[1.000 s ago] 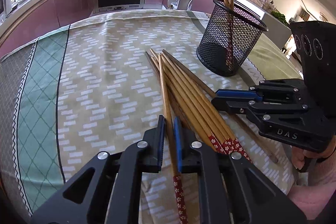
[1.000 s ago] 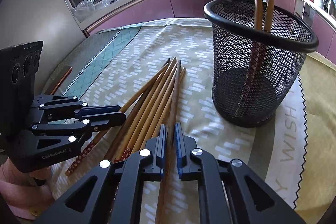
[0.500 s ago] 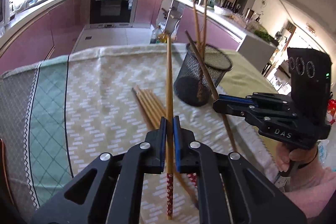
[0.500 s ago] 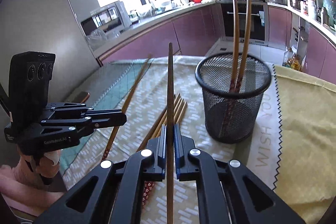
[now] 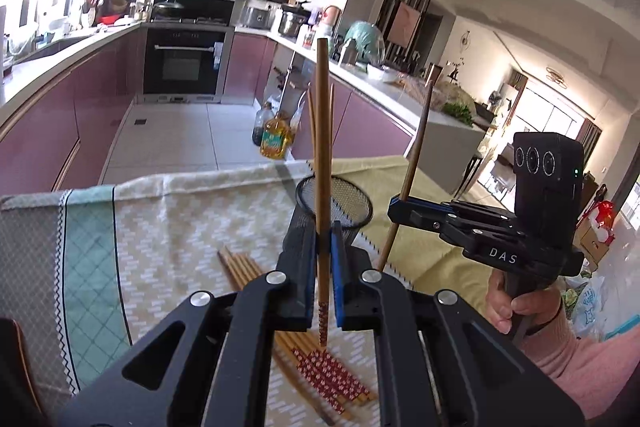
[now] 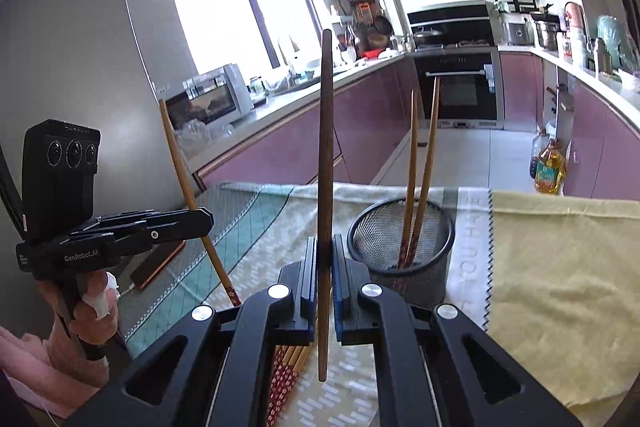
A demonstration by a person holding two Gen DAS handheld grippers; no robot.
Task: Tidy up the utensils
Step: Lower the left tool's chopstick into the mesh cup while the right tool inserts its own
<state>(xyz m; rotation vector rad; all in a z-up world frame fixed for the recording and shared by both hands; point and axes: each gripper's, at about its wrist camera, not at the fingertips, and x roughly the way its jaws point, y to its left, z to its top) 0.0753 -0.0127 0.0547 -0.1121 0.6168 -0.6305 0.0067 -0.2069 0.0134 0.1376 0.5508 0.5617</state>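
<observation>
Two chopsticks are up in the air, one clamped upright in each gripper. The left gripper [image 5: 323,263] has its jaws closed on a light chopstick [image 5: 322,163] with a red patterned end, raised on the near side of the mesh holder [image 6: 401,243]. The right gripper [image 6: 322,267] pinches a darker chopstick [image 6: 325,163], also near the holder. Two more chopsticks [image 6: 420,171] stand inside the holder. A bundle of chopsticks [image 5: 320,359] lies on the cloth-covered surface [image 5: 168,227] in front of the holder.
</observation>
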